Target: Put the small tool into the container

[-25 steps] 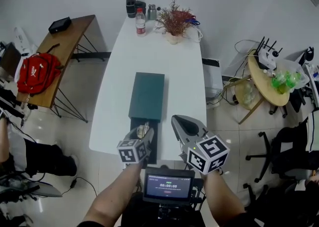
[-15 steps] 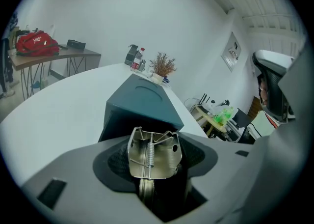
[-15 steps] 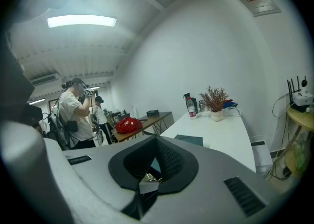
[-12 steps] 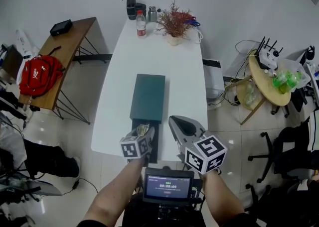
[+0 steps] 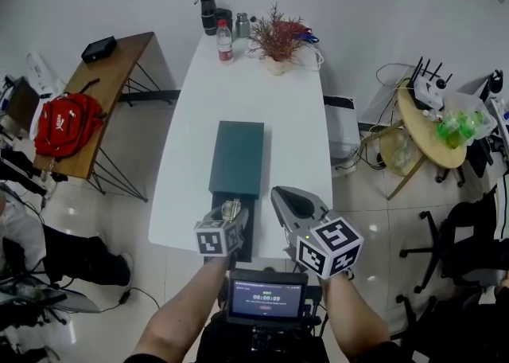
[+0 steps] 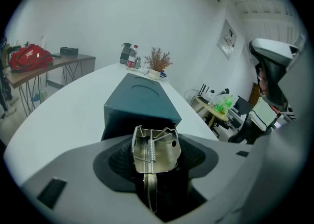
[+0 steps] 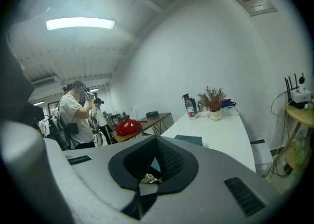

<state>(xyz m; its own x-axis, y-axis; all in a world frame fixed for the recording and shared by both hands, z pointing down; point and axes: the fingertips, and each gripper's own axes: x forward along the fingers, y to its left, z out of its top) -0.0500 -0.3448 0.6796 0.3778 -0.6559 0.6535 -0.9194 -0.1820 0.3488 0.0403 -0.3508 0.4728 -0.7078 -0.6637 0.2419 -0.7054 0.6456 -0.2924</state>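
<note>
The container is a dark green box (image 5: 236, 156) in the middle of the white table (image 5: 278, 115). Its black drawer (image 5: 243, 232) is pulled out toward me. My left gripper (image 5: 230, 212) hangs over that drawer with a shiny metal spring tool (image 5: 231, 208) between its pads. In the left gripper view the tool (image 6: 156, 148) stands upright and touches both pads, with the box (image 6: 142, 98) just behind it. These jaws have just been opening, and the tool still sits between them. My right gripper (image 5: 291, 204) hovers beside the drawer on the right, pads together and holding nothing.
Bottles (image 5: 225, 35) and a dried plant in a pot (image 5: 277, 35) stand at the table's far end. A wooden side table (image 5: 111, 67) with a red bag (image 5: 65, 119) is on the left, and a round table (image 5: 429, 126) on the right. Two people (image 7: 78, 115) stand at the left.
My left gripper has edged slightly to the right over the drawer, with the tool still between its jaws. The right gripper has stayed where it was.
</note>
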